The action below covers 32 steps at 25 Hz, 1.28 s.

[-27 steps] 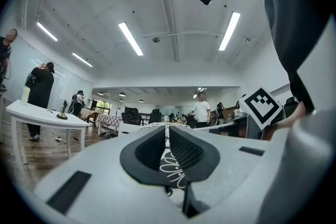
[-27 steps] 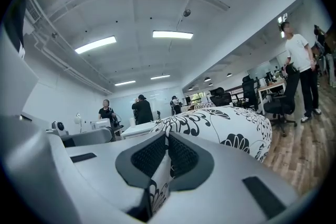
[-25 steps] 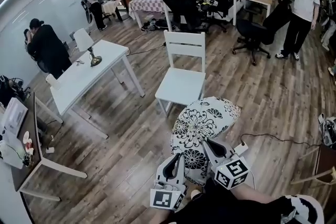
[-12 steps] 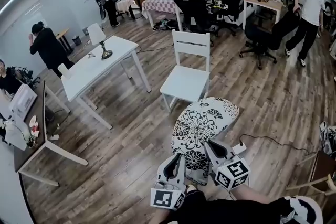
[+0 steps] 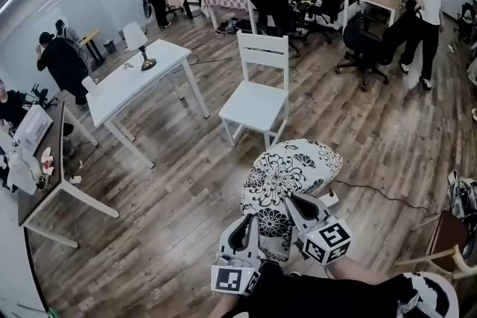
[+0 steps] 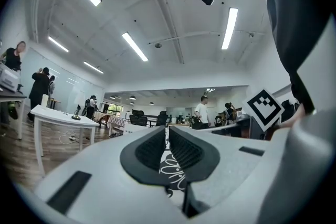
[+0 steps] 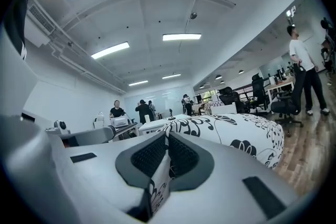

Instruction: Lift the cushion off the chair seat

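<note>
The cushion (image 5: 287, 175), white with black flowers, hangs in the air in front of me, clear of the floor. My left gripper (image 5: 250, 222) is shut on its near edge, and the printed fabric (image 6: 169, 168) shows pinched between the black pads. My right gripper (image 5: 293, 202) is shut on the same edge a little to the right; the cushion (image 7: 236, 131) bulges away beyond its jaws. The white wooden chair (image 5: 256, 102) stands farther ahead with a bare seat, apart from the cushion.
A long white table (image 5: 138, 82) with a lamp (image 5: 138, 45) stands left of the chair. A desk (image 5: 41, 175) with clutter sits at the far left. A cable (image 5: 380, 194) runs over the wooden floor at right. Office chairs, desks and several people fill the back.
Both grippers, still shut on the cushion, have moved back from the chair together, so the chair now lies a bit farther away. People at the back have shifted.
</note>
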{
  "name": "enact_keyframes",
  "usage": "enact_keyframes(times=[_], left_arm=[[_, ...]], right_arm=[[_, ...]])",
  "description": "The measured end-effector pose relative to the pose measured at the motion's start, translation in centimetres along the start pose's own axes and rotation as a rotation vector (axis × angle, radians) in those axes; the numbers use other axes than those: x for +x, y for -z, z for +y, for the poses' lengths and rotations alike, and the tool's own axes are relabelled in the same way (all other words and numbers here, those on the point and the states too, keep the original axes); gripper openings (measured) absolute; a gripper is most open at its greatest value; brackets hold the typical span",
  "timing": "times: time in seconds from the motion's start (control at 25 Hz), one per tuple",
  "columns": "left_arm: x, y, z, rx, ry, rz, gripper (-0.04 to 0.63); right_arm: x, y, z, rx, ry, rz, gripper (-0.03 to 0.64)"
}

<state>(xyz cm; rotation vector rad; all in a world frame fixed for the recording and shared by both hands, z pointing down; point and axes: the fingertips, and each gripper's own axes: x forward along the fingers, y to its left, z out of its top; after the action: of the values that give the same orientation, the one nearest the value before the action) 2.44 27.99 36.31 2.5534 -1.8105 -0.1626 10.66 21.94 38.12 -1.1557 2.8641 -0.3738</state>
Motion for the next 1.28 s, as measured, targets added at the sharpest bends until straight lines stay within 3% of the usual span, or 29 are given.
enact_keyframes(times=[0.32,1.28], left_arm=[[-0.5,0.3,-3.2,-0.006,-0.004,0.001,0.025],[-0.4,0.2,-3.8,0.007,0.004,0.003,0.025]], right_arm=[[-2.6,-0.4,-0.5,-0.013,-0.014,0.003,0.031],[-3.2,-0.5,-0.5,-0.014,-0.019,-0.007,0.031]])
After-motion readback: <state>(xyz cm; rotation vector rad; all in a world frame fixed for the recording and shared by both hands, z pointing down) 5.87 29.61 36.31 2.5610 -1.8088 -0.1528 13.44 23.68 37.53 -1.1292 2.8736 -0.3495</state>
